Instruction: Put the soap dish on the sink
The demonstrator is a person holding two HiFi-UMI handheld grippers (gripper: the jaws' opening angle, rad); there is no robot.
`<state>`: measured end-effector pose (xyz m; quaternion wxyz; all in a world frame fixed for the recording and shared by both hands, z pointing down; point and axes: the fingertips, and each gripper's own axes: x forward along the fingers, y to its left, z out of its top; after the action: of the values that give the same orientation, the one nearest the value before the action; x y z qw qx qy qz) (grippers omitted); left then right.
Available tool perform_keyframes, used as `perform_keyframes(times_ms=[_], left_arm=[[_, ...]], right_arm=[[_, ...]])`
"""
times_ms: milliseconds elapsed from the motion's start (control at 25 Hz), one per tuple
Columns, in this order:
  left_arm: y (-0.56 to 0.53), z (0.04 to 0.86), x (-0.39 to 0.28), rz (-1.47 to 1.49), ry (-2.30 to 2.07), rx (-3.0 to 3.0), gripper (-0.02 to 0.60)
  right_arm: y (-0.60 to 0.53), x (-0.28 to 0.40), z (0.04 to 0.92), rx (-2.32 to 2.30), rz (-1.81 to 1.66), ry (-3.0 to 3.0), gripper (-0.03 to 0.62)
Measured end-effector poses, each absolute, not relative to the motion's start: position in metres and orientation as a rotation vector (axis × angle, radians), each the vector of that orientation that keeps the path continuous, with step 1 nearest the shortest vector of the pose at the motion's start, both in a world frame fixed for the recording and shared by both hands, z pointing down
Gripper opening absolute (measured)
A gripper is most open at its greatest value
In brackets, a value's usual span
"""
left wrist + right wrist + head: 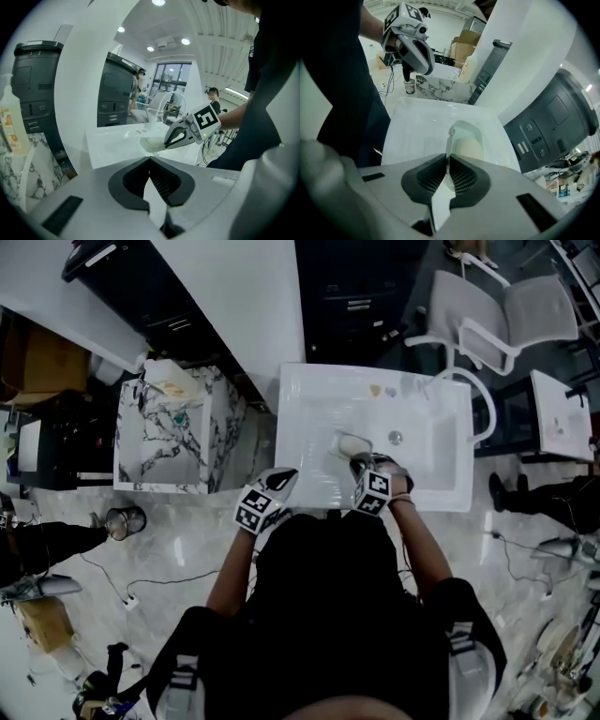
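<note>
The soap dish [468, 139] is pale, translucent and oval, with a cream bar of soap inside. My right gripper [449, 158] is shut on its near rim and holds it over the flat left part of the white sink [309, 399]. In the head view the soap dish [352, 443] sits just left of the basin, in front of the right gripper [360, 463]. Whether it touches the sink I cannot tell. My left gripper [150, 159] is shut on nothing, near the sink's front edge [281, 486]. From there I see the soap dish [151, 141] and the right gripper [174, 138].
The basin has a drain [396, 438] and a curved faucet [480, 399] on its right side. Small items [376, 390] lie on the sink's back edge. A marble-patterned cabinet [178, 427] stands to the left, white chairs [506, 315] behind, and a cup [125, 519] and cables on the floor.
</note>
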<state>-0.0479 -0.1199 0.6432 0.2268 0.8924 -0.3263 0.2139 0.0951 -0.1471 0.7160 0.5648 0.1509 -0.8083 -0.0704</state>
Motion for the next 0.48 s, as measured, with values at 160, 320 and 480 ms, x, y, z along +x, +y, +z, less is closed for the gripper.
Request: perform_keyframes(times_ms=[160,320,480], left_arm=[[-0.120,0.647,-0.045,0.585,-0.934,2.424,0.000],[-0.126,0.646,-0.040,0.574,-0.971,2.405,0.000],[-0.131,0.646,-0.036,0.563,-1.008,2.382,0.000]], right_arm=[[-0.156,0.097,0.719,0.317,-0.184,-1.908,0.014],[-0.170,0.100,0.719,0.286,-0.207,-1.912,0.015],[-0.180,0.099,0.724,0.258,-0.224,-1.929,0.014]])
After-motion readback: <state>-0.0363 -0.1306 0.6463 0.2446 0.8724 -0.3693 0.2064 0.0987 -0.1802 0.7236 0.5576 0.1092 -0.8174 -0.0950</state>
